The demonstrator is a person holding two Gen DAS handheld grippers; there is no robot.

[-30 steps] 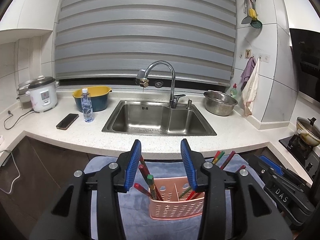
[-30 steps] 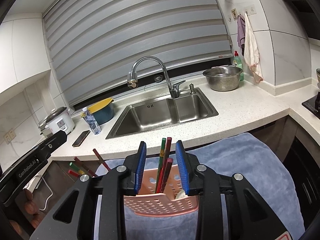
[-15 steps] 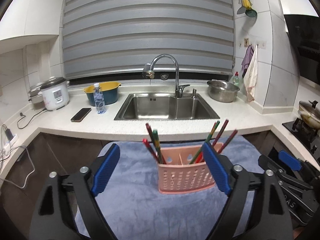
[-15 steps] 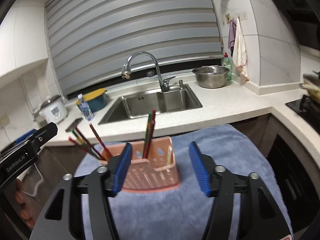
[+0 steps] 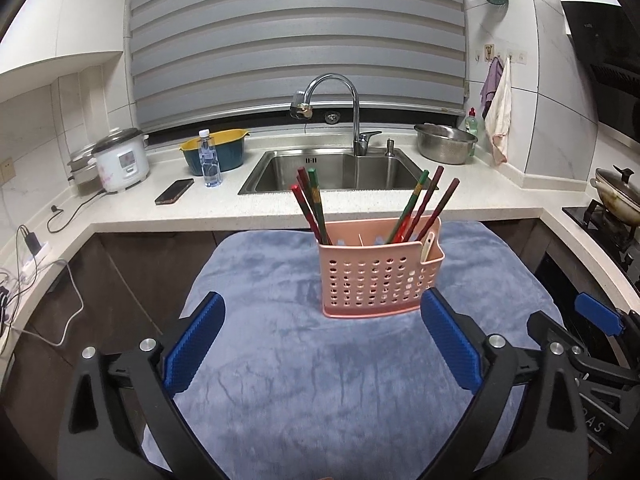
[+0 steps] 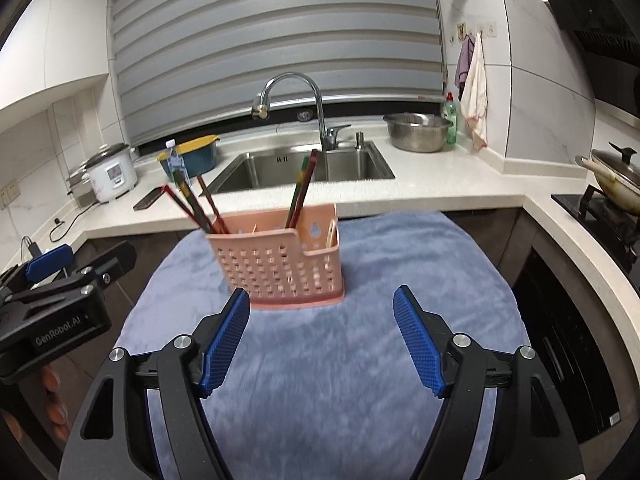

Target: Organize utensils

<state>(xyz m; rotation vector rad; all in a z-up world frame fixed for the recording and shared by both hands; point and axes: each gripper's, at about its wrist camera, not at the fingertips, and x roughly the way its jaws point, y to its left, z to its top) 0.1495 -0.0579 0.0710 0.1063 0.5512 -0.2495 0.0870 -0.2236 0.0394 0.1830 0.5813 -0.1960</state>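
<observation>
A pink perforated utensil basket (image 5: 378,276) stands upright on a blue-grey towel (image 5: 320,380); it also shows in the right wrist view (image 6: 280,268). Red and green chopsticks lean in its left compartment (image 5: 310,208) and its right compartment (image 5: 424,208). A pale spoon handle (image 5: 429,245) sits in the small side pocket. My left gripper (image 5: 322,344) is open and empty, in front of the basket. My right gripper (image 6: 322,340) is open and empty, also in front of it and apart from it.
The towel (image 6: 320,360) covers a low stand before a white counter with a steel sink (image 5: 336,170) and tap. On the counter are a phone (image 5: 174,191), water bottle (image 5: 210,160), rice cooker (image 5: 120,160) and steel bowl (image 5: 446,143). A stove with a pot (image 5: 616,196) is right.
Both grippers opened wide and drew back from the basket, leaving the chopsticks standing in it. The basket now sits farther ahead of both.
</observation>
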